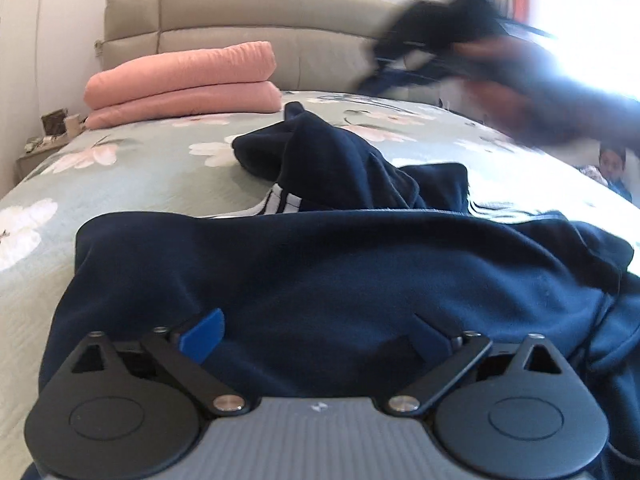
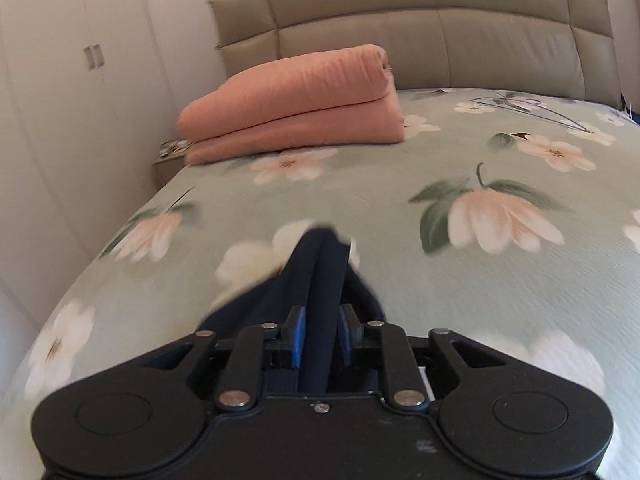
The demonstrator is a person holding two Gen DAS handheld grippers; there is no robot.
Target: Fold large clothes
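Item: navy garment (image 1: 340, 280), large, fleece-like, with white striped trim (image 1: 280, 202); lies rumpled across the near part of the bed, one bunched portion raised toward the middle. Handling, judged: soft, limp, moderately heavy, not slippery or fragile; will sag and drag rather than hold shape, so best taken at hems, cuffs or corners, two points at once.
Right gripper (image 2: 322, 332): clamped on a rolled fold of the navy cloth, lifted above the bedspread; blurred in the left view.
Left gripper (image 1: 318, 332): jaws spread wide, nothing held, low over the garment's near edge.
Surroundings: floral green bedspread (image 2: 360, 184); folded pink quilt (image 2: 296, 108) by the padded headboard (image 2: 440, 28); white wardrobe (image 2: 60, 80) well apart
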